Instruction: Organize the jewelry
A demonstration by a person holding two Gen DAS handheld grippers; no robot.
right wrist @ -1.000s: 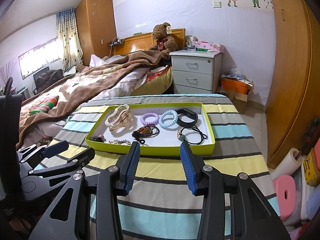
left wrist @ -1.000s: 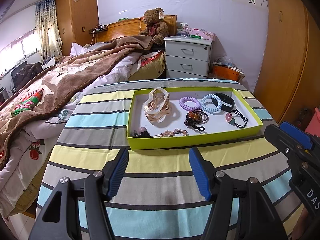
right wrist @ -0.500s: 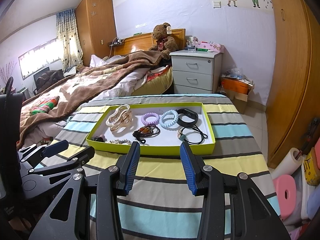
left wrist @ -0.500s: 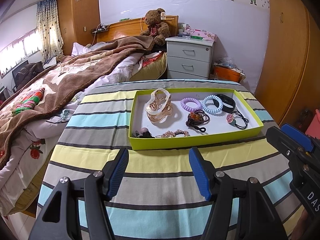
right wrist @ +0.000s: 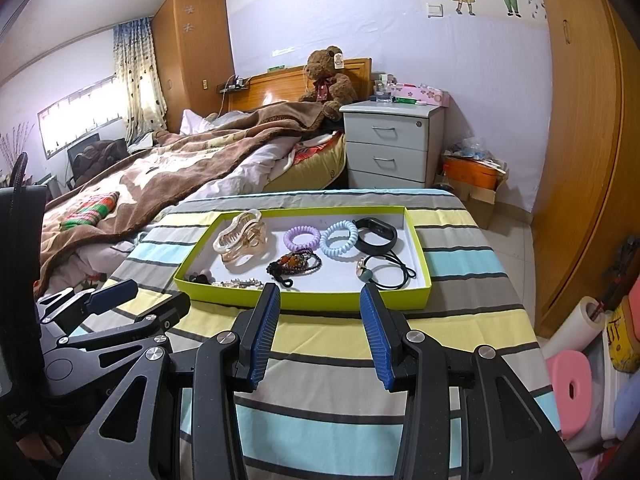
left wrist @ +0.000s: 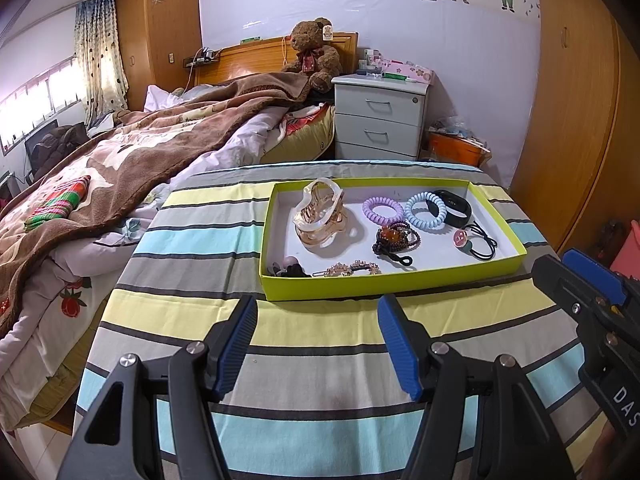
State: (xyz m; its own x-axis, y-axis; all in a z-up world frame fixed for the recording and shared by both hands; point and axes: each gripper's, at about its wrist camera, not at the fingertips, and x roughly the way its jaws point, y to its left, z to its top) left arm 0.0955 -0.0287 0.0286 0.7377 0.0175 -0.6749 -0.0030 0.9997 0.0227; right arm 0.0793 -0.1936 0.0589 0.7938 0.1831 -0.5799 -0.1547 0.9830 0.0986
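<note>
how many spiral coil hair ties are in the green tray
2: a purple coil tie near the tray's far middle and a light blue coil tie right beside it, against the black wristband.

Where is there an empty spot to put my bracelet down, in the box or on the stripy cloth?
Inside the lime-green tray, a bare white strip lies along the near wall right of the gold rhinestone barrette, below the dark beaded bracelet. The far half is crowded with the clear claw clip and coil ties. The striped tablecloth left of the tray is wide open.
</note>
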